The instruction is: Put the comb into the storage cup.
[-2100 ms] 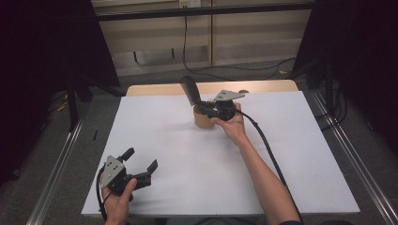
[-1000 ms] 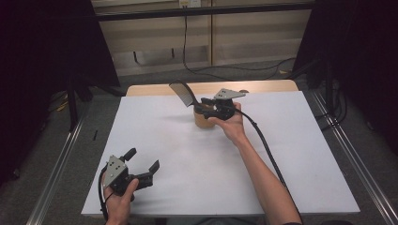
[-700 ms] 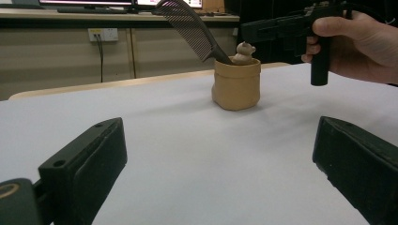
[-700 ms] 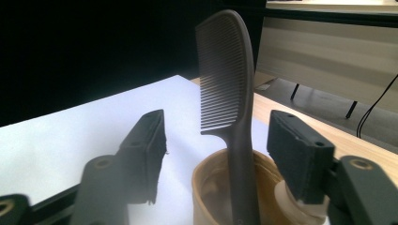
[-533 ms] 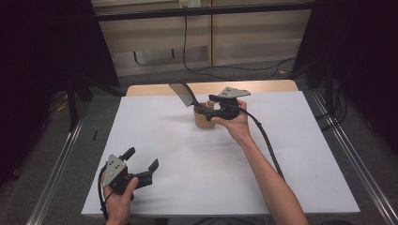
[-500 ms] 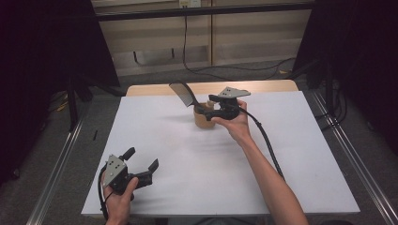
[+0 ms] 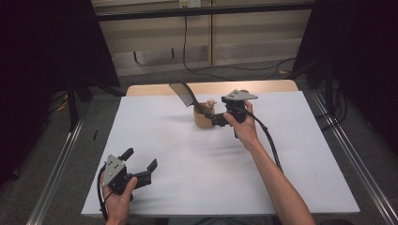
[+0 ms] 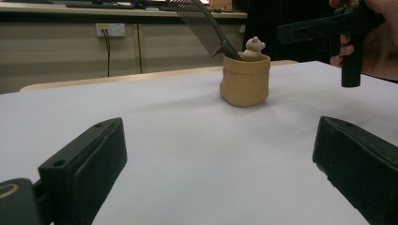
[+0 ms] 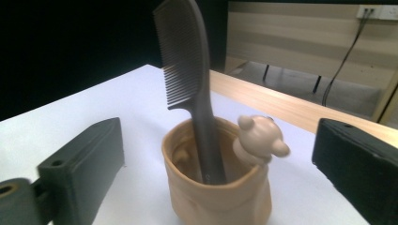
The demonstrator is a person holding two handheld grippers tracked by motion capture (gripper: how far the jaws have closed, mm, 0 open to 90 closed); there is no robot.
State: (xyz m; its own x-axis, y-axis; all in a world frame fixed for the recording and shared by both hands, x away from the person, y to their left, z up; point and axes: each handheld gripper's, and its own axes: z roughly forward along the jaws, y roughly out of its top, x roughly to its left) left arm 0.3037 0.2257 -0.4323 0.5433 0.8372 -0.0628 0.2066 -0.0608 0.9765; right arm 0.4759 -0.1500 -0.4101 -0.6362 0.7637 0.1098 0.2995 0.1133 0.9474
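From above: comb [image 7: 184, 93] standing in the tan cup [image 7: 203, 117] at the far side of the white table [image 7: 187, 187], so putting it in looks done. Right gripper [image 7: 217, 119] just beside the cup, jaws just spread wide, holding nothing. Left gripper [image 7: 141, 164] resting near the front edge, open and holding nothing. Left gripper view: cup far off, pale wall behind. Right gripper view: comb leaning in the cup, little bear [image 9: 258, 136] on the rim, dark room around. Left to do: pull back.
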